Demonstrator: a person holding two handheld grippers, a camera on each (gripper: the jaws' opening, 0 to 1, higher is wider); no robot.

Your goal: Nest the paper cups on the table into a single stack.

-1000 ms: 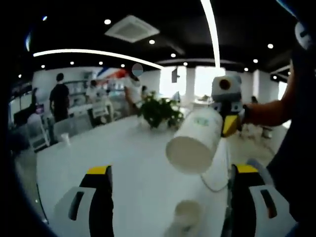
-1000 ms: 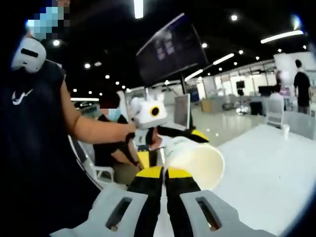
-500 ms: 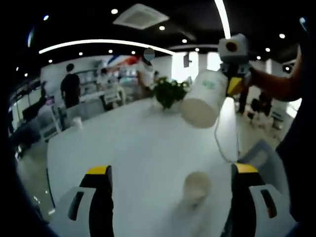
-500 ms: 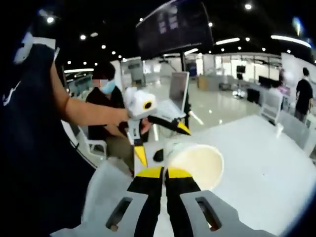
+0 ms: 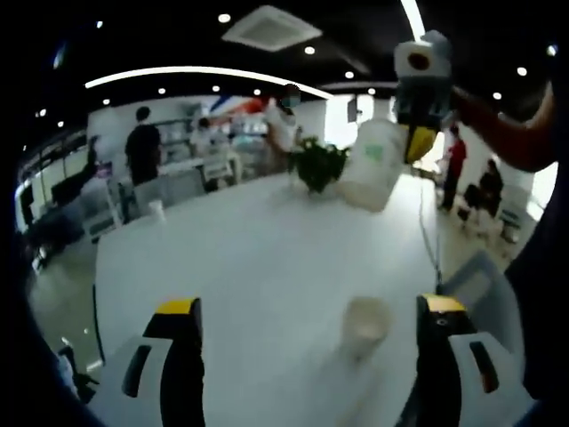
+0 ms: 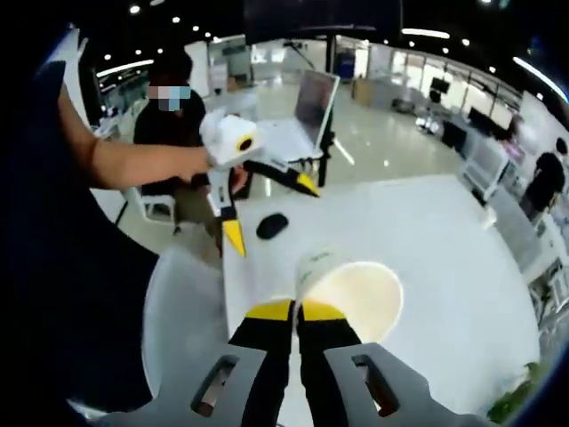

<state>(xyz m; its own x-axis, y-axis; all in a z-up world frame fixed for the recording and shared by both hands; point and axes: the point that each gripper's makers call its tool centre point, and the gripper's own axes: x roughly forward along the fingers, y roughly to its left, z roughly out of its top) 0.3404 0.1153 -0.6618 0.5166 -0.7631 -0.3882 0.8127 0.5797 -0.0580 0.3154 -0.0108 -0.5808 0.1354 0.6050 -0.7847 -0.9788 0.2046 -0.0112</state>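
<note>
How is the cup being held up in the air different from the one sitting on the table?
The held cup hangs tilted above the white table, pinched at its rim by the right gripper. The standing cup rests upright on the table, mouth up, between the left gripper's fingers, which stand wide apart and do not touch it. Both are plain white paper cups.

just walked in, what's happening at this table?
A person is stacking paper cups with a handheld gripper in each hand. The right gripper is shut on the rim of a held paper cup, raised above the white table. A second cup stands on the table between the open jaws of the left gripper, not yet gripped. Nothing is nested yet. A potted plant sits farther down the table.
</note>
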